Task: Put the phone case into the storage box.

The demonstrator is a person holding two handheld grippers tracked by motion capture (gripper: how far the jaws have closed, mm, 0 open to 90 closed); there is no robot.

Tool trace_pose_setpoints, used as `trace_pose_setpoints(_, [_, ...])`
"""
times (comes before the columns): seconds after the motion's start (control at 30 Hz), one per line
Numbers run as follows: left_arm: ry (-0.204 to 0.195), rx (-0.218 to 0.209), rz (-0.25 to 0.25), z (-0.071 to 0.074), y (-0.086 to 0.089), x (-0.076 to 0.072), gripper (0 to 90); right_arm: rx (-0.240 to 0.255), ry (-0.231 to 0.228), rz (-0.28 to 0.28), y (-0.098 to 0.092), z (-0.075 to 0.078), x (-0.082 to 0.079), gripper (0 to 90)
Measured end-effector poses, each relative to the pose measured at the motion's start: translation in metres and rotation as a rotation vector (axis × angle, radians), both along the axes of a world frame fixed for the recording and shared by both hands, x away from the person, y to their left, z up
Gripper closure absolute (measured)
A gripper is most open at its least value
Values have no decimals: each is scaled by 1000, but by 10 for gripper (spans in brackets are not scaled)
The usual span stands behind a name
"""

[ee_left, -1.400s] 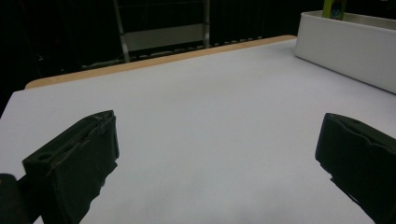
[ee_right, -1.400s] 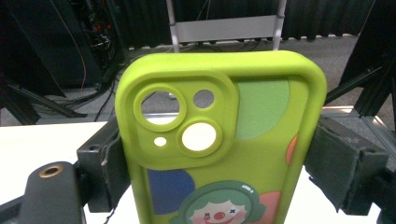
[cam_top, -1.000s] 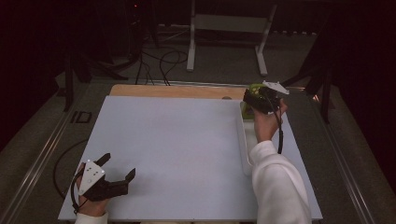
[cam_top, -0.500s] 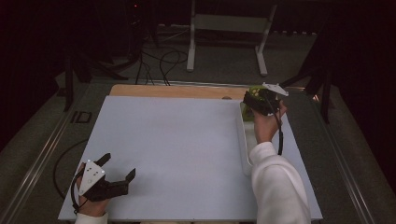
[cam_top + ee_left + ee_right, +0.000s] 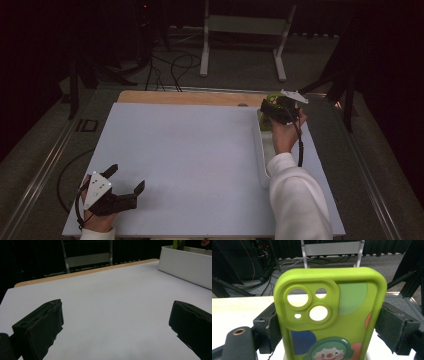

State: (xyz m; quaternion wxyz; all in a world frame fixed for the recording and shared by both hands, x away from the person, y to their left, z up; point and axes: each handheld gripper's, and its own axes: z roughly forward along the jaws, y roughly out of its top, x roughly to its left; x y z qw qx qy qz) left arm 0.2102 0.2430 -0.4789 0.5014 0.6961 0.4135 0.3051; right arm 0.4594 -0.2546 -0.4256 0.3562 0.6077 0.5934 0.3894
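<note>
1. My right tongs (image 5: 329, 322) clench a lime-green phone case (image 5: 332, 315) by its two long edges, camera cutouts at the top
2. I hold the case upright over the far end of the white tray (image 5: 262, 155) at the table's (image 5: 190, 150) right side
3. My left tongs (image 5: 126, 181) rest at the near left corner of the table, released, nothing between the jaws

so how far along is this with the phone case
Done: the right gripper has its jaws pressed on both sides of the green phone case, upright at the far end of the white tray. In hand: that grip. The left gripper rests open on the table. Left: probably lifting the case out.
</note>
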Motion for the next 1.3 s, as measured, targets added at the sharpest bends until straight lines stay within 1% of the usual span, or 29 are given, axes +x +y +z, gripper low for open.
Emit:
trace_pose_setpoints(0.4, [1, 3, 2, 0, 0, -1, 1, -3, 13, 8, 0, -4, 2, 162])
trace_pose_setpoints(0.57, [0, 1, 5, 0, 1, -1, 0, -7, 25, 10, 0, -7, 4, 160])
trace_pose_setpoints(0.7, [1, 0, 3, 0, 1, -1, 0, -11, 35, 23, 0, -8, 4, 160])
trace_pose_setpoints(1.0, [2, 0, 1, 0, 0, -1, 0, -16, 55, 21, 3, -12, 8, 158])
trace_pose_setpoints(1.13, [1, -3, 3, 0, 0, -1, 0, -22, 75, 18, 4, -15, 10, 157])
trace_pose_setpoints(1.23, [1, -1, 3, 0, 1, -1, 0, -23, 104, 19, 3, -19, 12, 156])
trace_pose_setpoints(1.3, [0, -1, 3, 0, 1, -1, 0, -36, 117, 11, 4, -21, 12, 156])
